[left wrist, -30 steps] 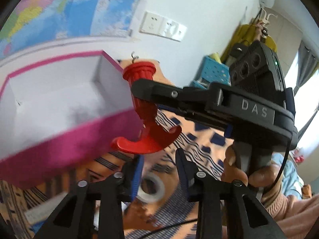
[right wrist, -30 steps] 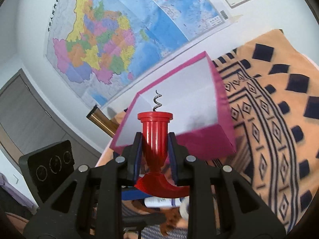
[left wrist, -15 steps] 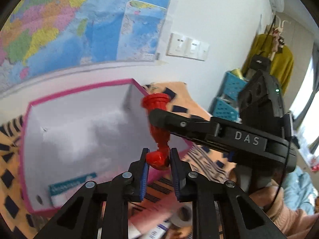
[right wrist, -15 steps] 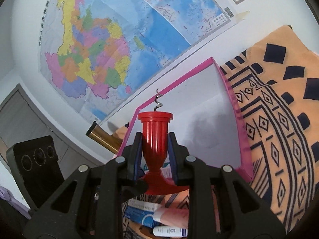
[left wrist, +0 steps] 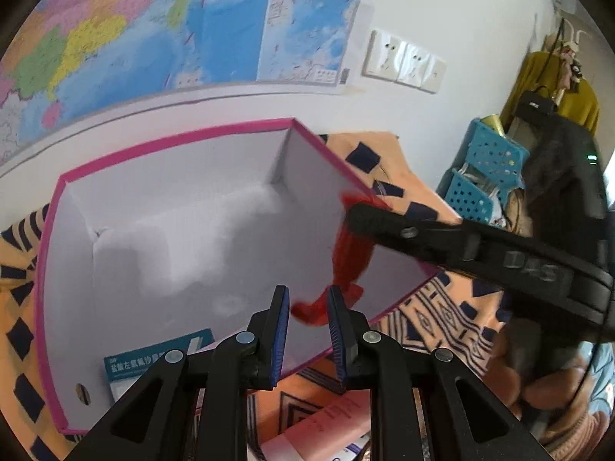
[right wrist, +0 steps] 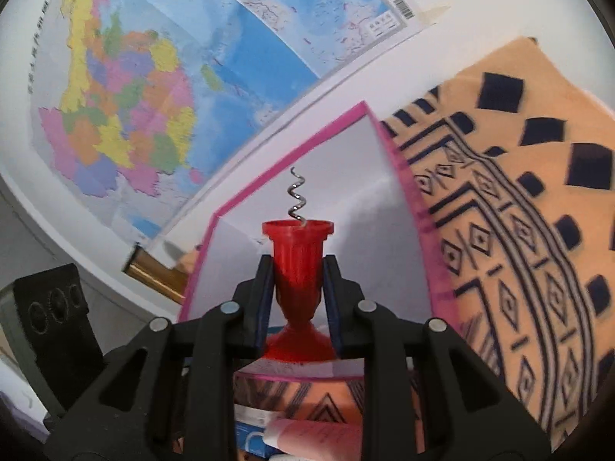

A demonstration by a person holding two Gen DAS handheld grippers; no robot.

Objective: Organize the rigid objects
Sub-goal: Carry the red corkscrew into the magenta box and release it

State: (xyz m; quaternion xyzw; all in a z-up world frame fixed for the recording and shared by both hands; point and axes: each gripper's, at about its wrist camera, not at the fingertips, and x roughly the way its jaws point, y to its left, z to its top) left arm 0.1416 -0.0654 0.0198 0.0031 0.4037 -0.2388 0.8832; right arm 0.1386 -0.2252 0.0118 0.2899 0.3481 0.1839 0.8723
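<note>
A red corkscrew (right wrist: 298,276) with a metal spiral is clamped between the pads of my right gripper (right wrist: 296,265). It hangs over the open pink-edged white box (right wrist: 388,207). In the left wrist view the same corkscrew (left wrist: 348,265), blurred, hangs inside the box (left wrist: 173,230) near its right wall, held by the right gripper (left wrist: 384,223). My left gripper (left wrist: 307,299) is open just in front of the corkscrew's handle and holds nothing. A teal and white carton (left wrist: 153,361) lies in the box's near corner.
The box sits on an orange cloth with dark patterns (right wrist: 519,230). A pink tube (left wrist: 330,422) and small cartons (right wrist: 250,422) lie on the cloth in front of the box. Maps (left wrist: 153,38) hang on the wall behind. Blue baskets (left wrist: 484,176) stand at the right.
The right gripper has carried the corkscrew from the box's front edge to over its inside. The left gripper has drawn back and risen, so more of the box's inside shows.
</note>
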